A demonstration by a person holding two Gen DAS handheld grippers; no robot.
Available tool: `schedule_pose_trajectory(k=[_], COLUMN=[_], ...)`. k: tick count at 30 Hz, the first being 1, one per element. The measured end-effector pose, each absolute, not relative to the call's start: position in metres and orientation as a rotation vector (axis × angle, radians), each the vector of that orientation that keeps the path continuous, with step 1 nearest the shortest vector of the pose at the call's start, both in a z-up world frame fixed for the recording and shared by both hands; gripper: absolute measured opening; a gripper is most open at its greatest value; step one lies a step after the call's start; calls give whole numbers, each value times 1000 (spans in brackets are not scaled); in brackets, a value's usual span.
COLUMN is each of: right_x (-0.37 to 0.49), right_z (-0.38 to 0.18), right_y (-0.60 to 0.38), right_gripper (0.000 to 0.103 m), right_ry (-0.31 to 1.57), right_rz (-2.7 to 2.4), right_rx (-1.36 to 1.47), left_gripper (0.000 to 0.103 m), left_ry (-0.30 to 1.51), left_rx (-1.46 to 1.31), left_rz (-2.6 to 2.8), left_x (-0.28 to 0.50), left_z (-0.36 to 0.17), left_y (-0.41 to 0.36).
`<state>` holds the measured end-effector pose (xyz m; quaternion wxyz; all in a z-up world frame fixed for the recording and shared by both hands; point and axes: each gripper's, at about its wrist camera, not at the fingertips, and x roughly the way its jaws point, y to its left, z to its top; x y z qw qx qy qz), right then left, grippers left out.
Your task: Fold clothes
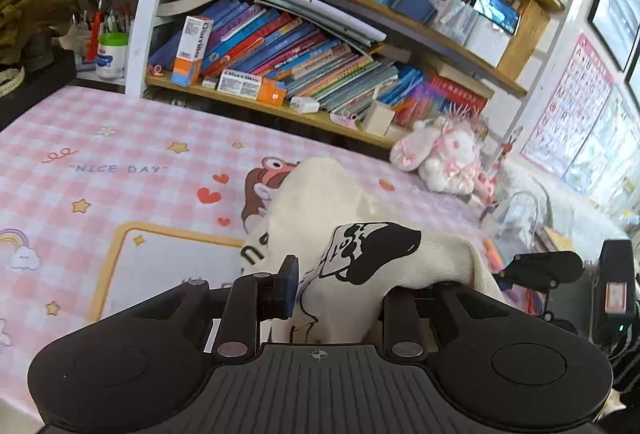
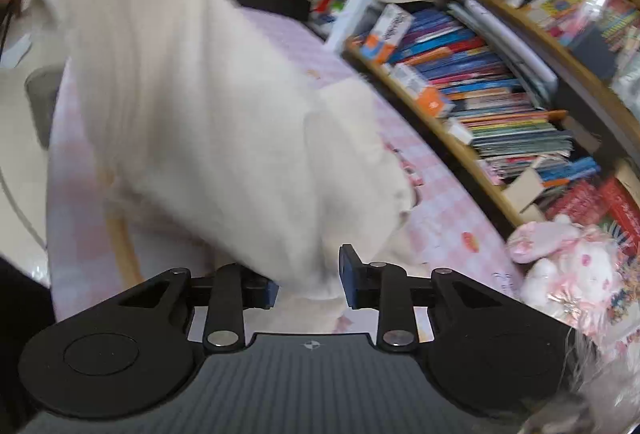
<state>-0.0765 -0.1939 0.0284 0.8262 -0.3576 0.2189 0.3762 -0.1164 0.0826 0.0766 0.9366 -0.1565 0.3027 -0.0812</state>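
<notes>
A wooden bookshelf [image 1: 320, 33] crammed with colourful books stands behind a pink checked tablecloth [image 1: 100, 153]. A pink-and-white plush toy [image 1: 444, 157] lies just beside the shelf's lower right end.

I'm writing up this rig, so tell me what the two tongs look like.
Both tongs, left and right, are matte black plastic: a ribbed base with a small crosshair mark, round side discs, silver pivot rivets on linked bars, and blue pads on the fingers.
</notes>
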Motion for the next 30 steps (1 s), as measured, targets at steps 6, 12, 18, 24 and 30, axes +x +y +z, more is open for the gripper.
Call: schedule_pose_trajectory(k=[6,12,18,24,30], right_x=[-78,-55,-56,-54,-46], right_z=[97,211,287,348,373], right_y=[-209,-234,-209,-184,-164], right_gripper=[3,3,3,3,3], right_ry=[332,137,-85,-263,-287], right_rz=[849,803,761,671,620], right_rx=[-537,-187,-278,-414,-477], left_gripper=[25,51,56,66,83], left_ry=[631,574,476,434,402], left_rx=[-305,-334,-335,-238,-261], left_rz=[-131,-172,-216,-262,-471], left_x=[-119,-125,-135,-142,-148], left_z=[75,73,77,84,89], left_y=[87,83,64,31,-2])
